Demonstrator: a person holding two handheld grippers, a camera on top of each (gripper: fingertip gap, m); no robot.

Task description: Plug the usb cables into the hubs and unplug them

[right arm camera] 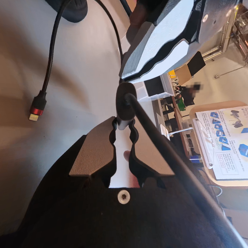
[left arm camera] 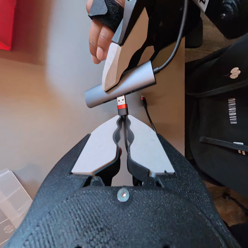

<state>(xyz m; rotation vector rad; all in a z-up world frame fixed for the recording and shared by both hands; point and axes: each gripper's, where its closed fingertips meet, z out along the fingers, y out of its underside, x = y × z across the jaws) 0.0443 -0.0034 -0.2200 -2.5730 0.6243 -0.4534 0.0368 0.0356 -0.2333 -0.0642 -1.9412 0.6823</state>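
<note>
Left wrist view: USB plug (left arm camera: pixel 121 106) at grey hub (left arm camera: pixel 120 85) port.

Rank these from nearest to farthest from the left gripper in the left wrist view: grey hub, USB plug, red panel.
1. USB plug, pinched at the left gripper tips, straight ahead.
2. Grey hub, just beyond the plug, held by the right gripper.
3. Red panel, far off at upper left.

Grey table (right arm camera: pixel 80 60) w/ loose cable end (right arm camera: pixel 36 111) (red collar) on it.
</note>
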